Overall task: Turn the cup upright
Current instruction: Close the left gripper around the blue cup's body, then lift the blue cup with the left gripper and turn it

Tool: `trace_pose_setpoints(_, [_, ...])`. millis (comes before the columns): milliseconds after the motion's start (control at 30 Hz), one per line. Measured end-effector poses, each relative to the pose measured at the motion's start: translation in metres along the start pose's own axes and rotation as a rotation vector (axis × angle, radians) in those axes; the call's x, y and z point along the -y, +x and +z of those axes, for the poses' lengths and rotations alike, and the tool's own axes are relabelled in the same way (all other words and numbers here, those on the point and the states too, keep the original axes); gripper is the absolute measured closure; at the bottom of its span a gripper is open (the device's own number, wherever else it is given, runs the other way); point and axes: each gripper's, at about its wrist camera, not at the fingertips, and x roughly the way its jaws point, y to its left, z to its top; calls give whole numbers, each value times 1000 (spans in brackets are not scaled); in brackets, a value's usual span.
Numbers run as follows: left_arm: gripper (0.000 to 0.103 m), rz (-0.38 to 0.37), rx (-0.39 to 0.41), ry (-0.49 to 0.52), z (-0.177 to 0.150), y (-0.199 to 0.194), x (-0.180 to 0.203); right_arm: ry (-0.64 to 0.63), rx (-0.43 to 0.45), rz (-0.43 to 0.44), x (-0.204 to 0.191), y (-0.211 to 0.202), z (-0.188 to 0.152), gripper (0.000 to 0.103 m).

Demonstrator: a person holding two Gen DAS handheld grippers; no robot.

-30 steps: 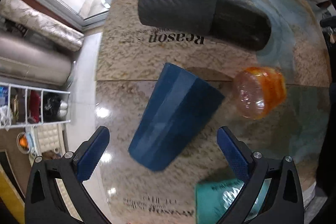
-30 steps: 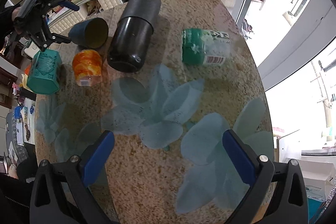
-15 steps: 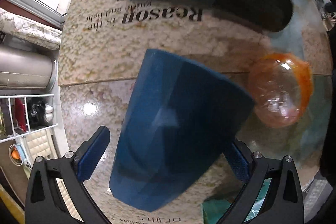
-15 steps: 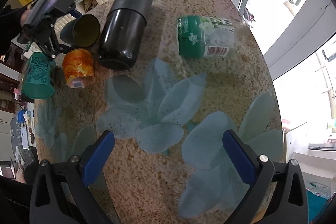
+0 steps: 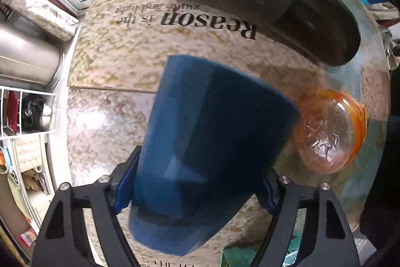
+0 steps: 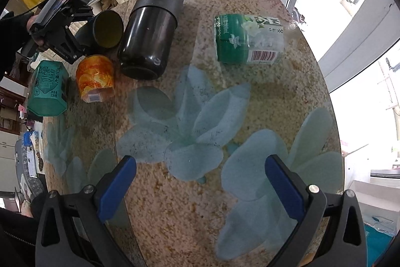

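The blue cup [image 5: 207, 149] lies on its side on the round stone table [image 5: 112, 104], with its mouth pointing away from me. My left gripper [image 5: 193, 188] is shut on the blue cup, with its blue pads pressed against both sides of the cup's body. In the right wrist view the cup [image 6: 106, 28] shows its dark open mouth at the far left, with the left gripper [image 6: 77, 41] around it. My right gripper [image 6: 200, 188] is open and empty over the table's flower pattern, far from the cup.
A large black cylinder [image 6: 152, 31] lies beside the cup. An orange jar [image 6: 95, 78] lies right next to the cup's mouth. A green box [image 6: 47, 88] sits at the left edge and a green-labelled bottle [image 6: 250, 39] lies at the far right.
My left gripper moved forward around the cup and its jaws closed on the cup's sides. The right gripper stayed open and shifted only slightly.
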Motion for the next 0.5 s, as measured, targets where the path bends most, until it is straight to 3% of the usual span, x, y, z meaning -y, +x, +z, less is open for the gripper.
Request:
trace_pose_setpoints(67, [31, 2, -6, 2, -3, 0, -1, 2, 8, -2, 0, -2, 1, 0])
trace_pose_setpoints(500, [33, 25, 30, -65, -11, -25, -2, 9, 19, 12, 0, -8, -6, 0])
